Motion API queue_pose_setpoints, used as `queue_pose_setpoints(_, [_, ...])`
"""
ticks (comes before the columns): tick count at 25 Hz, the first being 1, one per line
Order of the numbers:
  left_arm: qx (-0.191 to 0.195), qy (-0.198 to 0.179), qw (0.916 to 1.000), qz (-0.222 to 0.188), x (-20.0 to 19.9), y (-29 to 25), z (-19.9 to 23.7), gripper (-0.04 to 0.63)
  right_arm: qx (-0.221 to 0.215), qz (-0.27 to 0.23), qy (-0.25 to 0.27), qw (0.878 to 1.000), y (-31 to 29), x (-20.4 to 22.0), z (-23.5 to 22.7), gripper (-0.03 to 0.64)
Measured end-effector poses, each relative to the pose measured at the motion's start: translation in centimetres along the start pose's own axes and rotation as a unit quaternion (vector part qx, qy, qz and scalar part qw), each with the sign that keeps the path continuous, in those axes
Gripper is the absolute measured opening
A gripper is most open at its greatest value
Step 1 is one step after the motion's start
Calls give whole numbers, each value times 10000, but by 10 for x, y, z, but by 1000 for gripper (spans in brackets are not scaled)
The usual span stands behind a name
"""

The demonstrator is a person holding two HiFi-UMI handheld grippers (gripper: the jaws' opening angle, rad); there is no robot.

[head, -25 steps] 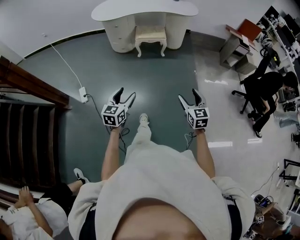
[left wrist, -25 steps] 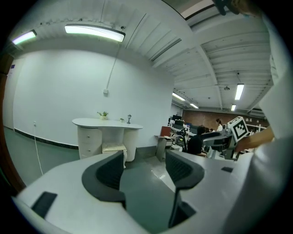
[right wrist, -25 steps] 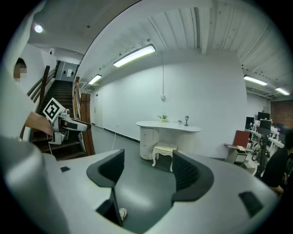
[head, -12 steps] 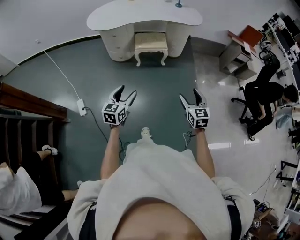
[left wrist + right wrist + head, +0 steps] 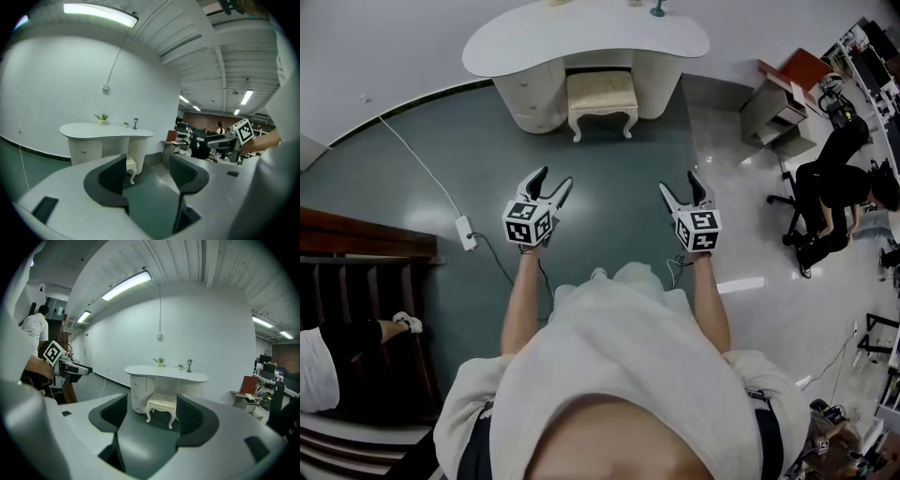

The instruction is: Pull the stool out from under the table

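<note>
approach step: left gripper (image 5: 553, 180) and right gripper (image 5: 680, 185) both have jaws wide apart, holding nothing, with the stool (image 5: 601, 92) well ahead of them, tucked under the table (image 5: 581, 37); next they likely must reach its seat edge and grip.

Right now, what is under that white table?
A cream stool stands partly tucked into the table's knee gap, with its front legs showing. The floor deeper in is covered by the table's top.

The back of the stool (image 5: 601, 91), at twelve o'clock, hides from me under the table (image 5: 516, 42); the edge cuts off a person (image 5: 317, 370) at eight o'clock.
</note>
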State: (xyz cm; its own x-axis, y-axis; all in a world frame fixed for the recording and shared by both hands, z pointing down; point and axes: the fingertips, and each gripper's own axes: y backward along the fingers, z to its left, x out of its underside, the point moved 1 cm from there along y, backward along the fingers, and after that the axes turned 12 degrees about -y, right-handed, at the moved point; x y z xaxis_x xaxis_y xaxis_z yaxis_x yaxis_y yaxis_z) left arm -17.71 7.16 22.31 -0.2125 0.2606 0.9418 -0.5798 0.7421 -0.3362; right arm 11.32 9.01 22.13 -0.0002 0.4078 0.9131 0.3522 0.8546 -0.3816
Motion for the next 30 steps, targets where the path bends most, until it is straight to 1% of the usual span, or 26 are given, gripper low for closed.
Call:
queue_pose_setpoints(10, [74, -34, 9999, 151, -4, -59, 37, 265, 48, 124, -89, 9999, -59, -7, -32, 322])
queue_pose_setpoints(16, [-20, -12, 9997, 243, -15, -111, 62, 265, -57, 234, -134, 9996, -111, -19, -66, 322])
queue_pose_setpoints(22, [-193, 112, 9988, 429, -24, -171, 104, 265, -262, 447, -158, 9985, -185, -38, -102, 324])
queue_pose_setpoints(27, [-498, 368, 9956, 709, -28, -228, 139, 265, -467, 656, -143, 9967, -248, -58, -139, 325])
queue_pose_setpoints(30, [-633, 445, 9935, 836, -31, -261, 156, 265, -577, 795, -126, 9951, -283, -67, -165, 327])
